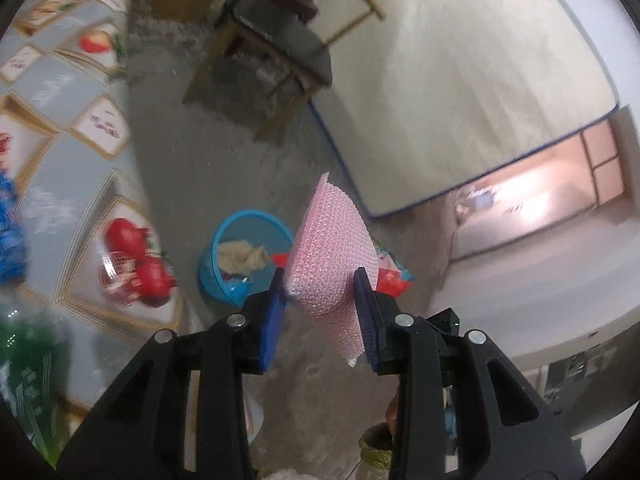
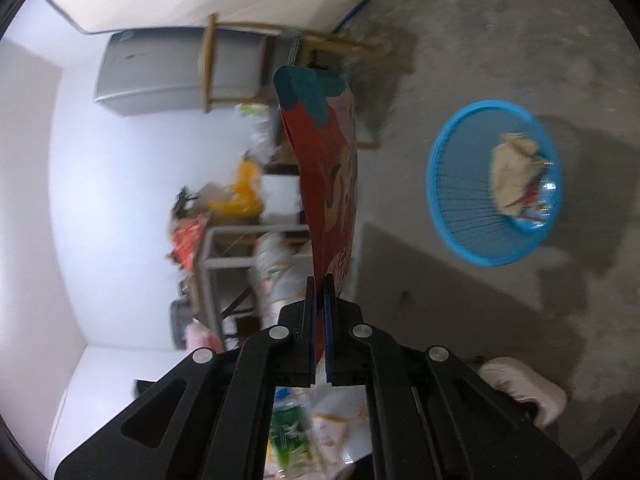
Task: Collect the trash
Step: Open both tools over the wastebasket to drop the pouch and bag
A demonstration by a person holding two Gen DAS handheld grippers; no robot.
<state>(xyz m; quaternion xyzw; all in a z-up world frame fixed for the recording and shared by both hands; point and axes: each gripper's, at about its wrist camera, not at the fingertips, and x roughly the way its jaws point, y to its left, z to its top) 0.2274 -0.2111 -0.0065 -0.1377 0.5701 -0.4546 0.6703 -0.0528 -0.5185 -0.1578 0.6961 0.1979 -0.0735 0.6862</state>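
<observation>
Your left gripper [image 1: 320,300] pinches the soft, light pink sponge [image 1: 334,252] near its lower corner; your right gripper [image 2: 319,300] clamps the limp red wrapper [image 2: 328,184] by its edge, blue basket [image 2: 452,184] right.

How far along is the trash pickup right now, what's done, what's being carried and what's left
Done: the blue basket on the floor already holds crumpled paper and wrappers.
In hand: the left gripper grips a pink sponge; the right gripper pinches a red snack bag.
Left: dropping both into the basket; neither is over it yet.
</observation>
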